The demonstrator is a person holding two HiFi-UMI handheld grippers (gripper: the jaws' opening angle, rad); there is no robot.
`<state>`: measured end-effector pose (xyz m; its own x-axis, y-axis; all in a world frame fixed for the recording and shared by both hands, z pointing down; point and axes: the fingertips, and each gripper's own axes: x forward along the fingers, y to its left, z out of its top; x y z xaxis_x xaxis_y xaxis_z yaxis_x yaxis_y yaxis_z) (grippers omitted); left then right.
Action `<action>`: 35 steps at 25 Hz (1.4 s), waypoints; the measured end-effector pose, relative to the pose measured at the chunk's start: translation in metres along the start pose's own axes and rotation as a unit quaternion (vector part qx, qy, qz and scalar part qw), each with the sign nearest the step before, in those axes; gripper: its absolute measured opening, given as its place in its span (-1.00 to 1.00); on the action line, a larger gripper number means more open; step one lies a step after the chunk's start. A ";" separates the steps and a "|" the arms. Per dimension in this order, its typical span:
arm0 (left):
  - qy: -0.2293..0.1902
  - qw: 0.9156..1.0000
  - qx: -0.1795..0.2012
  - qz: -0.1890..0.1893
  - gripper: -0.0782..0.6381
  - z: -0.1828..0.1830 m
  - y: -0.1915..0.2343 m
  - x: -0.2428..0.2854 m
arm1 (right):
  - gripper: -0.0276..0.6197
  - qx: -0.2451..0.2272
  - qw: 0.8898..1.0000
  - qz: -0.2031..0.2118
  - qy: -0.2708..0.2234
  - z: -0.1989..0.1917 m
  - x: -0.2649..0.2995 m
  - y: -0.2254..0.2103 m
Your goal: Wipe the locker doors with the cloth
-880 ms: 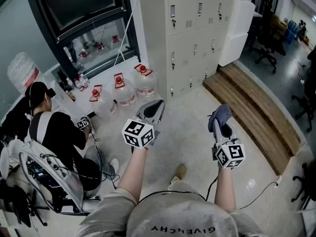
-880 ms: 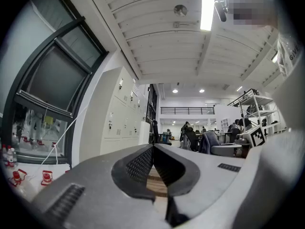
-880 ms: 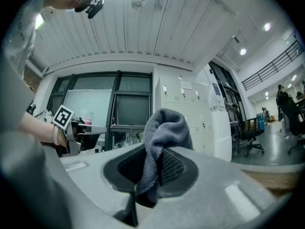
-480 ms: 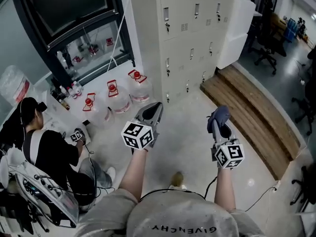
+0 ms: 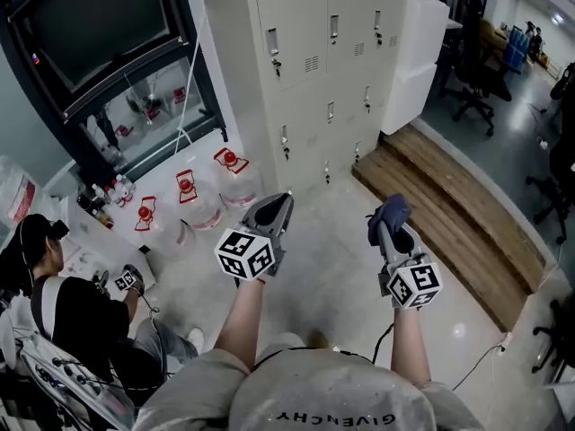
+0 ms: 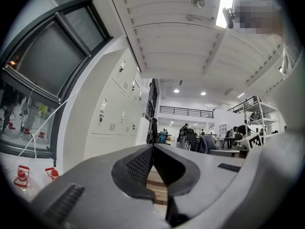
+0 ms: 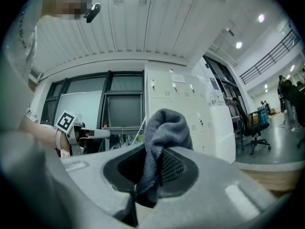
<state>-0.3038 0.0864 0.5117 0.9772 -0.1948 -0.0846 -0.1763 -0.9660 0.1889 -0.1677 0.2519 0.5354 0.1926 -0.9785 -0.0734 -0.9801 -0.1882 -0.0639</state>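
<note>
Jaws of the right gripper (image 7: 159, 166) pinch a soft, crumpled grey cloth (image 7: 167, 125). On the left gripper (image 6: 153, 150) the ribbed jaws meet, empty. Smooth pale metal lockers (image 5: 314, 79) stand far ahead.

Three clear water jugs (image 5: 190, 203) with red caps stand in a row on the pale floor (image 5: 332, 241), below a black-framed window (image 5: 99, 52). A seated person (image 5: 76, 317) in a black top occupies the lower left corner, near the jugs. At right, a low wooden step (image 5: 449, 214) runs diagonally across the floor, with a black office chair (image 5: 467, 88) beyond its far end and a white cable (image 5: 476, 366) near its close end.
</note>
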 end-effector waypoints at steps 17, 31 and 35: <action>0.014 1.000 0.004 -0.018 -0.79 0.001 0.058 0.129 | -0.74 0.017 0.999 0.025 -0.017 0.007 0.105 -0.070; 0.019 0.999 0.018 -0.028 -0.79 0.050 0.160 0.291 | -0.74 0.022 0.998 0.056 -0.032 0.031 0.282 -0.161; 0.017 0.999 0.022 -0.032 -0.79 0.060 0.187 0.333 | -0.74 0.015 0.997 0.063 -0.037 0.036 0.331 -0.184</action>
<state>-0.0189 -0.1693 0.4601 0.9899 -0.1278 -0.0622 -0.1180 -0.9830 0.1406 0.0785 -0.0343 0.4876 0.0714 -0.9851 -0.1565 -0.9950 -0.0594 -0.0799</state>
